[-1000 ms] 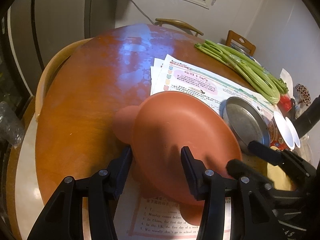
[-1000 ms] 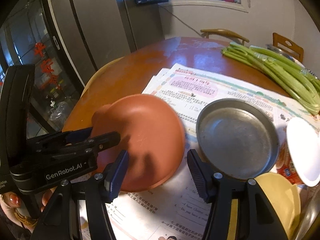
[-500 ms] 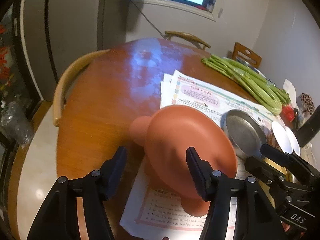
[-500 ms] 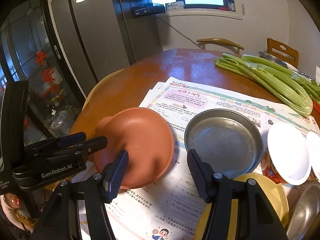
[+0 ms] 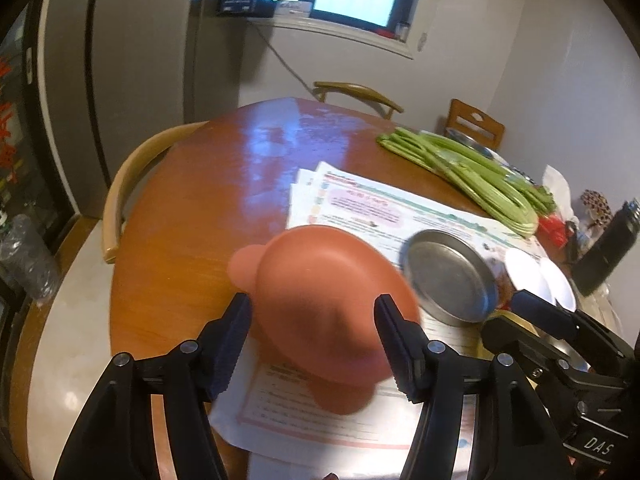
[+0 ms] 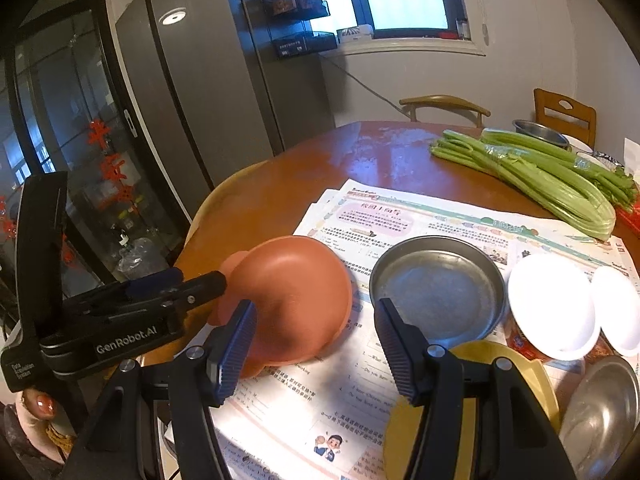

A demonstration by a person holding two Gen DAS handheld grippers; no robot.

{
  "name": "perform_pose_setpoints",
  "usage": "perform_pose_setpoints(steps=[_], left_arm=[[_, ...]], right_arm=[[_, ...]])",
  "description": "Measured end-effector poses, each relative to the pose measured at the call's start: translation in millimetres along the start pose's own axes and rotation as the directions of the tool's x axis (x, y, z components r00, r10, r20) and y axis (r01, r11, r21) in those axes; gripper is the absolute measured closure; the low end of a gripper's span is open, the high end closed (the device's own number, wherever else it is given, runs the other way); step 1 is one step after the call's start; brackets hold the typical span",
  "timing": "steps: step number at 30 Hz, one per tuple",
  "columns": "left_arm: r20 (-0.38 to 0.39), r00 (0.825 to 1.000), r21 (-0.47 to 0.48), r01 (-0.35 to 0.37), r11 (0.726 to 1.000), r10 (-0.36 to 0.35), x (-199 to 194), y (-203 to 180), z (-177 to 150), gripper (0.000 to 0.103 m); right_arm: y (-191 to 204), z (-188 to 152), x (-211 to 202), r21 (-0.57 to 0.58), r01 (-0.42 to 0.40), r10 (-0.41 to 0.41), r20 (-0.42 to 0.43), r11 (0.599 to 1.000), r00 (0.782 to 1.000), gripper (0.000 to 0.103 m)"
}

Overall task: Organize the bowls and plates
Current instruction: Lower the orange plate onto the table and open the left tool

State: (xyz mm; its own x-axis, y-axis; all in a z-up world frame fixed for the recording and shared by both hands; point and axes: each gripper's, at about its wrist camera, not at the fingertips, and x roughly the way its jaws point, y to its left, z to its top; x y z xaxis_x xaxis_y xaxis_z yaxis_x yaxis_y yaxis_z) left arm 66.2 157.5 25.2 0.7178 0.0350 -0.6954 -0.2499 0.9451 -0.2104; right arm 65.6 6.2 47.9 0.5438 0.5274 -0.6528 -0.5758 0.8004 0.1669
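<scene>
A terracotta plastic plate with ear-shaped tabs (image 5: 320,304) (image 6: 292,300) lies on newspaper on the round wooden table. A steel dish (image 5: 448,276) (image 6: 436,288) sits to its right. A yellow plate (image 6: 508,372) lies under my right gripper's right finger, with a steel bowl (image 6: 604,404) at the far right. My left gripper (image 5: 314,340) is open and empty, held above the terracotta plate. My right gripper (image 6: 314,344) is open and empty, above the paper between the terracotta plate and the steel dish.
Two instant-noodle cups with white lids (image 6: 548,308) stand right of the steel dish. Celery (image 6: 532,176) lies at the table's back right. Newspaper sheets (image 6: 420,216) cover the middle. A black bottle (image 5: 608,252) stands at right. Chairs ring the table; a fridge (image 6: 208,92) stands behind.
Both grippers have pulled back and risen away from the terracotta plate; it now looks smaller and more of the room shows. The dishes have not moved.
</scene>
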Motion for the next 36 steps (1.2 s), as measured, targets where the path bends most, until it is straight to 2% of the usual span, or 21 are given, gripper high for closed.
perform_pose_setpoints(steps=[19,32,36], left_arm=[[-0.003,0.995,0.102,0.096,0.99,-0.096,-18,-66,-13,0.038],[-0.088,0.982,0.173,0.18,0.968,-0.166,-5,-114,-33,0.038],[-0.113,0.98,0.181,0.183,0.966,-0.164,2,-124,-38,0.038]], right_arm=[[-40,-18,-63,0.081,0.068,-0.074,0.081,0.994,0.994,0.042],[-73,-78,-94,0.172,0.128,-0.131,0.002,0.977,0.991,0.042],[-80,-94,-99,0.185,0.161,-0.158,-0.029,0.969,0.987,0.042]])
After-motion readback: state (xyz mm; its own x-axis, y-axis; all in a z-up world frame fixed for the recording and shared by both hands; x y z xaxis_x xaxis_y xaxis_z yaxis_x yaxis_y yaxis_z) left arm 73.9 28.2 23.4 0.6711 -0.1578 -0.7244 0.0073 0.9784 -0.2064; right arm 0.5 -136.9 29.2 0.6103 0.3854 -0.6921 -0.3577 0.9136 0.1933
